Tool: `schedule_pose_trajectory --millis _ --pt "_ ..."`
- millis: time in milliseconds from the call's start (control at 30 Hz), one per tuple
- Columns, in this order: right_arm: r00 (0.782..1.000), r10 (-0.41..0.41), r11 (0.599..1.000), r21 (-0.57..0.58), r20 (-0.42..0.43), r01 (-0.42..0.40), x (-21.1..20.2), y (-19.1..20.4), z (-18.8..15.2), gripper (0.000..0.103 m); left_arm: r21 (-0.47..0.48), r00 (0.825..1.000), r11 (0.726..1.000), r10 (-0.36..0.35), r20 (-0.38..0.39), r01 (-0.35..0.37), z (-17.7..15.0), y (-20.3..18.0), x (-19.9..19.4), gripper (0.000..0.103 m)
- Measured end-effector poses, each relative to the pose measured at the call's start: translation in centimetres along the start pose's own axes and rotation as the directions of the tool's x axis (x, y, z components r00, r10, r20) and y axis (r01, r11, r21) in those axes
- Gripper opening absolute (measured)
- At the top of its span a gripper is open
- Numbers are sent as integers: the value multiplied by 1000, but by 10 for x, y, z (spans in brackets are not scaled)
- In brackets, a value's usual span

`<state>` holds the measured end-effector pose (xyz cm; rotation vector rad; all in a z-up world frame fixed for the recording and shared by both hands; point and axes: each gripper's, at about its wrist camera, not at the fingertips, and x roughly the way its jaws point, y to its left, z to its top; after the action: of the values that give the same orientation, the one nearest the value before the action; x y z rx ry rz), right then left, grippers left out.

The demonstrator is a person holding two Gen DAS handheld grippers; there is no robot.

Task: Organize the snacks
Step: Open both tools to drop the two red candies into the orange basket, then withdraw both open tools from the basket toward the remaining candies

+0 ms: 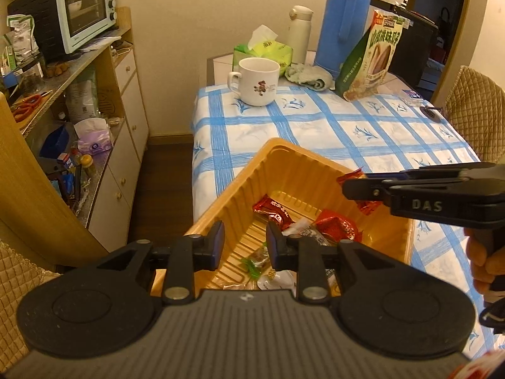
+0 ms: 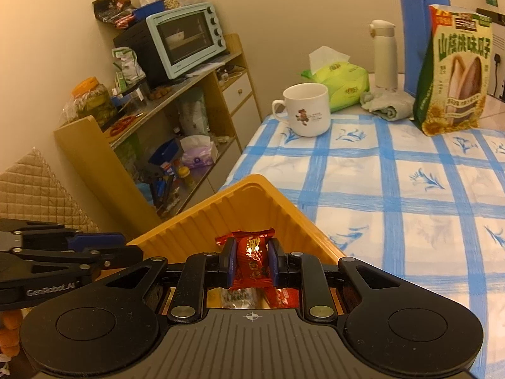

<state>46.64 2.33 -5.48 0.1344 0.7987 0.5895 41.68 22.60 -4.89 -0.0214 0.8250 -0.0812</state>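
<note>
An orange plastic tray (image 1: 284, 161) sits at the near left corner of the checked table; it also shows in the right wrist view (image 2: 252, 202). Inside lie several wrapped snacks, among them red packets (image 1: 272, 211) and a green candy (image 1: 252, 267). My left gripper (image 1: 245, 246) is open and empty over the tray's near end. My right gripper (image 2: 252, 260) is shut on a red wrapped snack (image 2: 252, 252) and holds it above the tray. From the left wrist view the right gripper (image 1: 356, 189) comes in from the right over the tray's far rim.
A white mug (image 1: 257, 80), green tissue pack (image 1: 265, 49), white flask (image 1: 298, 33), blue thermos (image 1: 342, 19) and a sunflower seed bag (image 1: 372, 57) stand at the table's far end. A shelf with a toaster oven (image 1: 85, 9) stands left. A padded chair (image 1: 476, 107) stands right.
</note>
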Motion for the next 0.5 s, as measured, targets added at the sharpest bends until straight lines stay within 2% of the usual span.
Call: schedule_pose_trajectory --millis 267,333,467,500 --pt "999 3 1000 -9 48 -3 11 7 9 22 -9 1000 1000 7 -2 -7 -2 5 -3 35" --pt "999 -2 1000 4 47 2 11 7 12 24 -11 1000 1000 8 -2 -8 -3 6 -4 43" --pt "998 -2 1000 29 58 1 2 4 10 49 -20 1000 1000 12 3 -12 -6 7 -9 48" --pt "998 3 999 37 57 -5 -2 3 8 52 -24 1000 1000 12 4 -12 -7 7 -11 51"
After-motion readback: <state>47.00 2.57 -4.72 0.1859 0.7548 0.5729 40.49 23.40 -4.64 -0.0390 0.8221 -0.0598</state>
